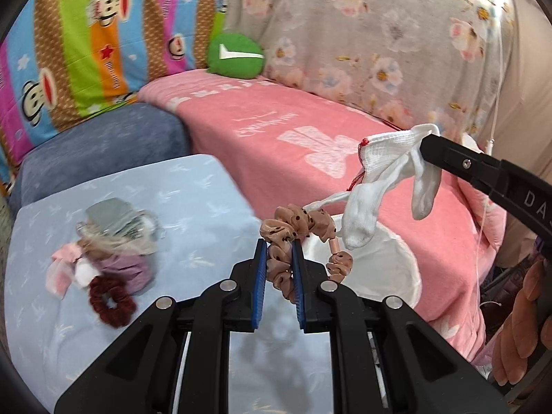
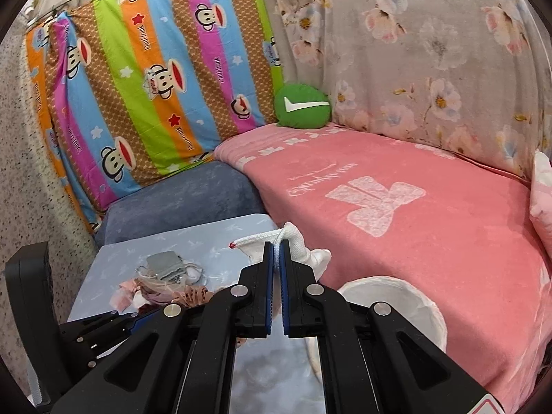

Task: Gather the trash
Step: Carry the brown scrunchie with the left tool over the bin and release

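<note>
Both grippers loaded, with the white bin just ahead and below.

The left gripper [image 1: 280, 241] is clamped on a tan dotted scrunchie [image 1: 303, 238], which loops out toward 2 o'clock from its fingertips and hangs over the near rim of the white bin [image 1: 396, 276]. The right gripper [image 1: 426, 145] pinches a white work glove [image 1: 379, 179], whose fingers dangle toward 7 o'clock above the same bin. In the right wrist view the bin [image 2: 407, 296] sits at 4 o'clock from the right gripper [image 2: 277, 245], close by. The left load looks nearer to the opening. More clutter [image 1: 114, 241] waits on the pale blue table [image 1: 193, 200], at 9 o'clock from the left gripper.
</note>
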A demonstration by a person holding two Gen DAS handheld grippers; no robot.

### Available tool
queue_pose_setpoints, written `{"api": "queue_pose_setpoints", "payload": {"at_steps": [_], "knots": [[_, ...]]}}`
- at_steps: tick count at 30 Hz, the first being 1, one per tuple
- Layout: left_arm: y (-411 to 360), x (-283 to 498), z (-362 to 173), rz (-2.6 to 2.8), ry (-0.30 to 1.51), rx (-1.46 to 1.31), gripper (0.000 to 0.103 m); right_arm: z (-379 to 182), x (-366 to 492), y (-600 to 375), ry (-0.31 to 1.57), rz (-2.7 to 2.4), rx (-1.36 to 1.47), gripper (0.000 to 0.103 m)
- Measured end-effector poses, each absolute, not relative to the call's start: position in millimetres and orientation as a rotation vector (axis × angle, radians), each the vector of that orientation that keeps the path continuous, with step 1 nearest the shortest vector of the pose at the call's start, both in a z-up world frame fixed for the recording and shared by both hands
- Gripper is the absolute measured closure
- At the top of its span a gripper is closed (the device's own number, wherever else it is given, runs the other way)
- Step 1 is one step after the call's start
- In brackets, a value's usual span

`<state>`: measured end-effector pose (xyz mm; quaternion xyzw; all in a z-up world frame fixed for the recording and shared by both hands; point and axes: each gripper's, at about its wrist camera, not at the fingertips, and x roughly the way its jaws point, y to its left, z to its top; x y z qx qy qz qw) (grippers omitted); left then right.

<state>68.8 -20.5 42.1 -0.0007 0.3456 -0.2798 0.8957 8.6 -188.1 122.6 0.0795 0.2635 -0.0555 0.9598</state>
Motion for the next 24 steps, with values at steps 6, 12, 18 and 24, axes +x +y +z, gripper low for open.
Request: {"api": "queue_pose_setpoints", "payload": {"at_steps": [6, 12, 18, 24], "knots": [[-76, 66, 44, -0.662, 0.716, 0.036, 0.088, 118, -4, -233, 0.534, -0.184, 0.188, 0.100], [-113, 65, 41, -0.709, 0.740, 0.066, 0.087, 110, -8, -270, 0.538, -0.236, 0.223, 0.100], [-137, 67, 39, -0.716, 0.760, 0.069, 0.080, 101, -8, -292, 0.552, -0.256, 0.260, 0.098], [-142, 68, 38, -0.665, 0.731, 0.069, 0.034, 96, -6, -303, 0.549, -0.283, 0.273, 0.083]]}}
